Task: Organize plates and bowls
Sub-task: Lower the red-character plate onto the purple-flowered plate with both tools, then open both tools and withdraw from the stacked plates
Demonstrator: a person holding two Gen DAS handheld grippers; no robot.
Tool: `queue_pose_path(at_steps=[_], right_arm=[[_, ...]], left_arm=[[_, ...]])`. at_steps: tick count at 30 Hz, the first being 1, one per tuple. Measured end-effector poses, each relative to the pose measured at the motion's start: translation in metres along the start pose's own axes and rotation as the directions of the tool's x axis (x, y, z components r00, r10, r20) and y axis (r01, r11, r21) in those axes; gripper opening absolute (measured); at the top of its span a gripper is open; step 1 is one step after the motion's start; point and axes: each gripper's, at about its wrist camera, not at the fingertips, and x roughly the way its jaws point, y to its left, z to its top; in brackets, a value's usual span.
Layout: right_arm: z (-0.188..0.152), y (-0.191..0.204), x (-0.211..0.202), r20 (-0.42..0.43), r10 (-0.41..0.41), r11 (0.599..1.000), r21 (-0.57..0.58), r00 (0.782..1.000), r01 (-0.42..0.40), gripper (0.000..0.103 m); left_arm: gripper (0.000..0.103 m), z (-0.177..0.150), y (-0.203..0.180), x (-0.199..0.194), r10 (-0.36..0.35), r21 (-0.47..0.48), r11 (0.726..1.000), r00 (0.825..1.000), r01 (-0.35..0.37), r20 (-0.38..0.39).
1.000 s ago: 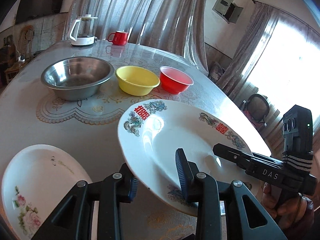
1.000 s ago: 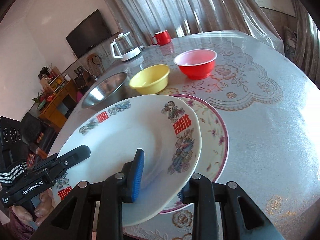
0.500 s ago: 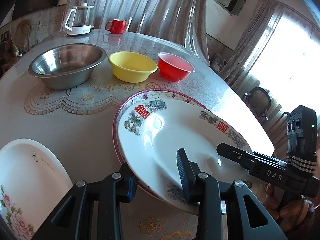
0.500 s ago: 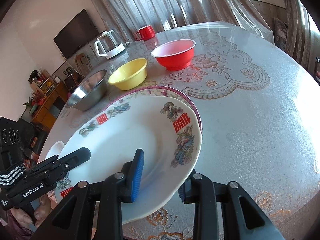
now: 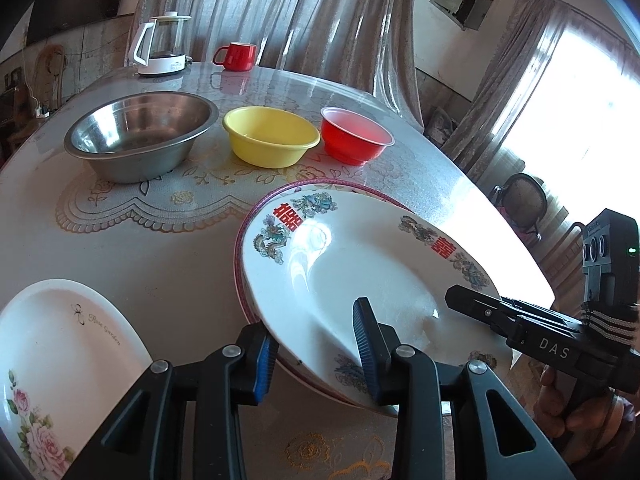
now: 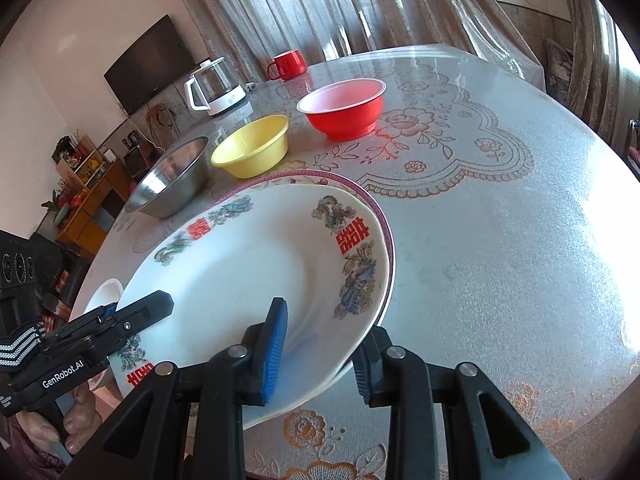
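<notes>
fingers (image 5: 366, 344) marked DAS, GenRobot.AI, plate (image 5: 360, 264)

The white plate (image 5: 360, 264) is showing red characters and dragons over a purple-rimmed plate (image 6: 352, 184); steel bowl (image 5: 140, 136), yellow bowl (image 5: 270, 136) and red bowl (image 5: 354, 140) are gleaming.

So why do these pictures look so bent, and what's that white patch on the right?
Left wrist view: a fisheye lens curves the table edge and darkens the corners; the window is blown out white, and its glare shines on the plate. Right wrist view: same bending, with sunlight washing out the table's right side; the close claw looks oversized.
</notes>
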Motion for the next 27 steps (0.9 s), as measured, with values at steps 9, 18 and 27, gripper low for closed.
queue_pose_path(at_steps=[9, 18, 27], right_arm=[[-0.001, 0.007, -0.003, 0.012, -0.064, 0.997, -0.049, 0.998, 0.064, 0.031], [-0.003, 0.007, -0.009, 0.012, -0.145, 0.987, -0.075, 0.989, 0.145, 0.032], [-0.008, 0.013, -0.008, 0.053, -0.21, 0.966, -0.142, 0.976, 0.216, 0.031]], left_arm=[[0.04, -0.003, 0.002, -0.002, -0.005, -0.03, 1.0, 1.0, 0.005, 0.0], [0.043, -0.002, 0.003, -0.004, -0.01, -0.057, 0.998, 1.0, 0.01, 0.002], [0.045, 0.001, 0.0, -0.004, 0.012, -0.048, 0.999, 1.0, -0.011, 0.004]])
